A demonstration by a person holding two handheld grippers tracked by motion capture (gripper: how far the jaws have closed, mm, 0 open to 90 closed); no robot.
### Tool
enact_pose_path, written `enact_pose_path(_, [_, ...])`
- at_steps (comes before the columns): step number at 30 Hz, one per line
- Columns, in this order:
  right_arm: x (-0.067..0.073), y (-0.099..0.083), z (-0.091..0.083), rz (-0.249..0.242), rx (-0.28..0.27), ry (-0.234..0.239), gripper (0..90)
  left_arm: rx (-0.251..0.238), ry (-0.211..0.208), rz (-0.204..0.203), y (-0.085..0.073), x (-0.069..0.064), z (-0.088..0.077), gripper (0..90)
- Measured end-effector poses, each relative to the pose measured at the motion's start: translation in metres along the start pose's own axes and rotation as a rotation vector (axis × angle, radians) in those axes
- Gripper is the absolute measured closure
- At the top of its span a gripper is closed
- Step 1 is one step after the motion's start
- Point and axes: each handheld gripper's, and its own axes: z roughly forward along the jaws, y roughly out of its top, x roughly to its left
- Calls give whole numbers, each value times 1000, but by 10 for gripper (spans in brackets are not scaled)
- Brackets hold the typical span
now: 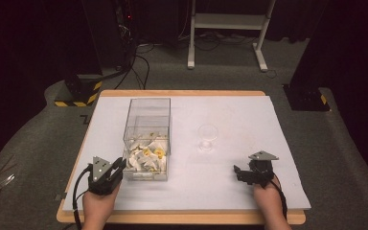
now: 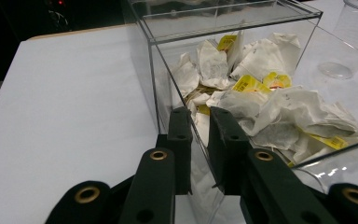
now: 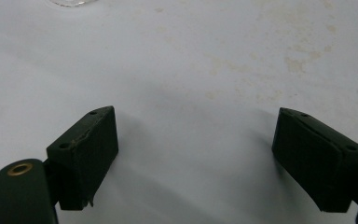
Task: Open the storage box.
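— Dark floor and black stands ring a wooden worktop covered by a white sheet. What sits on it?

— One landmark: a clear, rectangular plastic box with no lid, left of the worktop's middle. Its near half holds a heap of white paper tea bags with yellow tags.

— And relative to that box, where is the rest?

— A small clear drinking glass stands well to the right of the box, apart from it. The left gripper is at the box's near left corner. The right gripper rests far to the right of the box, nearer the front edge than the glass.

— What is the left gripper doing?

— In the left gripper view its black jaws stand close together on either side of the box's transparent wall, clamped on the box at that corner. The tea bags lie just behind the wall, inside.

— Do the jaws touch any tea bag?

— I cannot tell; the wall lies between them and the heap.

— And the right gripper?

— Its jaws stand wide apart in the right gripper view, with bare white sheet between them and nothing held. The right gripper points toward the base of the glass.
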Motion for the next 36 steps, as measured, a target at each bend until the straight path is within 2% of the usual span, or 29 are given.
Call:
enact_pose_path(5, [0,0,0,-1,0,-1,145,0,3,9,0,0,0,786])
enact_pose_path(13, [0,0,0,0,0,0,144,20,-3,-18,1,4,14,724])
enact_pose_path(15, [0,0,0,0,0,1,145,24,-11,-26,1,5,16,737])
enact_pose_path(20, [0,0,0,0,0,1,145,25,-8,-20,1,3,14,775])
enact_pose_path(36, [0,0,0,0,0,1,145,37,-7,8,-4,-3,-1,781])
